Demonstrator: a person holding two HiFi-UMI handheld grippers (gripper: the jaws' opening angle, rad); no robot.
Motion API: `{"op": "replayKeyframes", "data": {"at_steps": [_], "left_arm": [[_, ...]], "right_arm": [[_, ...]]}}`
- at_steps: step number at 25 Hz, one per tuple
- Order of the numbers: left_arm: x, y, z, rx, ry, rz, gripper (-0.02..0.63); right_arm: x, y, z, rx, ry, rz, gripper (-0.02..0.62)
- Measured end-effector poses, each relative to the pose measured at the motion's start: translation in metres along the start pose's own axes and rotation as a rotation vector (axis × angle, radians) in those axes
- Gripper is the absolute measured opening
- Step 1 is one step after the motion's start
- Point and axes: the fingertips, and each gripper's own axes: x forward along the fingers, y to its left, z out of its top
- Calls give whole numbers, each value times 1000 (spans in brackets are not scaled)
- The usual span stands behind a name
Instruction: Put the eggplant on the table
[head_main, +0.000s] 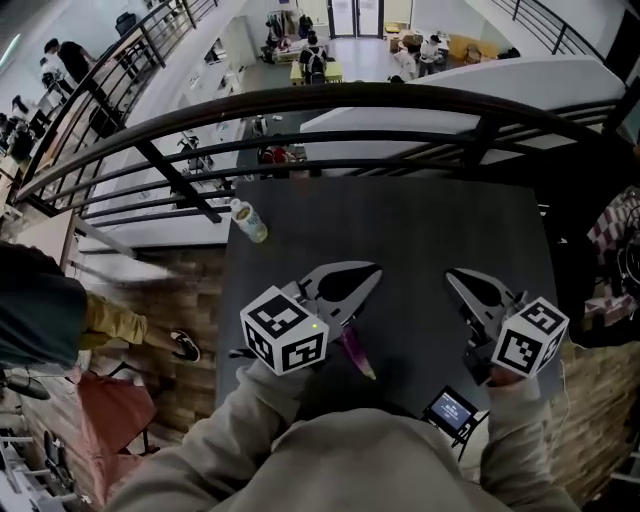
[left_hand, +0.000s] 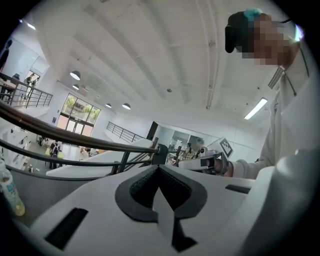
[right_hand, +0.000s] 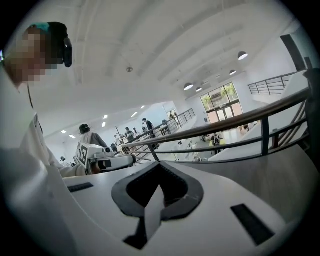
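**Two sets of jaws shut, nothing held**

Both pairs of jaws are pressed together, and nothing is gripped in them. The left gripper (head_main: 372, 270) and the right gripper (head_main: 453, 274) are held side by side over the dark table (head_main: 400, 225), well apart. The small purple eggplant (head_main: 357, 357) is laid on the table at the near side, partly hidden under the left gripper. A bottle (head_main: 248, 220) is seen at the far left corner. A small screen (head_main: 452, 409) is seen at the near right.
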Motion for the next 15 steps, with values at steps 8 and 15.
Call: {"op": "replayKeyframes", "data": {"at_steps": [8,15], "left_arm": [[-19,-35,50,115,-71,-54,5],[-22,-33,57,127,-73,-49,5]], "right_arm": [[-12,53,42,-125,-72,102,14],[-4,64,43,-170,-37,117,14]]}}
